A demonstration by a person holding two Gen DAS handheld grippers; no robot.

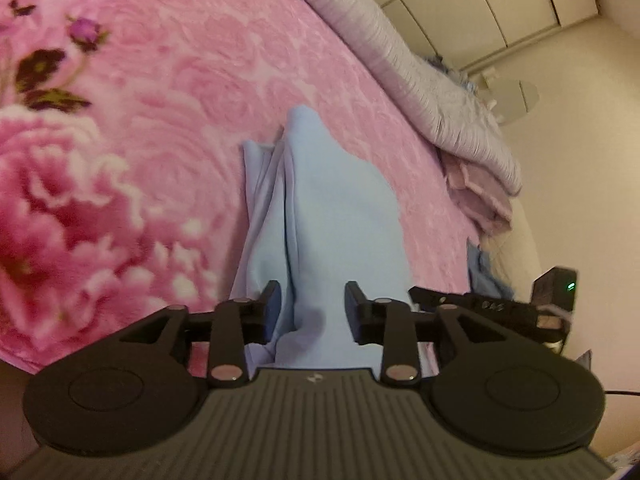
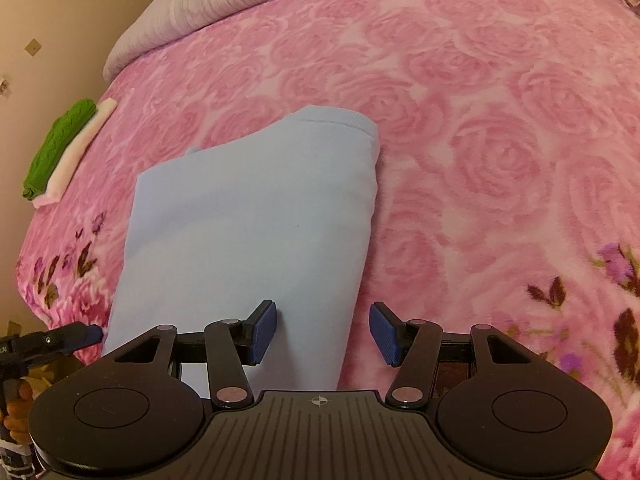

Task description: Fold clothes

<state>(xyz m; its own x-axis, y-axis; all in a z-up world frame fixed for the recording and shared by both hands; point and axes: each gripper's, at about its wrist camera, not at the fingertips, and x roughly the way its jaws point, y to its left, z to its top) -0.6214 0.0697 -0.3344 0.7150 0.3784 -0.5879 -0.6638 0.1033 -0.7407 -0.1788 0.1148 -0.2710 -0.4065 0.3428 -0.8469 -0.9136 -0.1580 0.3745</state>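
A light blue garment (image 2: 248,216) lies partly folded on the pink rose blanket (image 2: 500,140), its ribbed hem at the far end. My right gripper (image 2: 323,332) is open above the garment's near right edge, its blue pads (image 2: 264,332) apart. In the left wrist view the same garment (image 1: 320,208) runs away from me in long folds. My left gripper (image 1: 312,312) is open with the cloth bunched between its fingers (image 1: 270,308), not clamped. The right gripper's tip (image 1: 480,304) shows at the right of that view, and the left gripper's tip (image 2: 76,336) at the lower left of the right wrist view.
A folded green and white stack (image 2: 64,148) sits at the bed's far left edge. A lilac ribbed duvet (image 1: 420,80) is bunched along the far side, with a folded pink towel (image 1: 480,196) beside it. Cream wardrobe doors (image 1: 500,4) stand behind.
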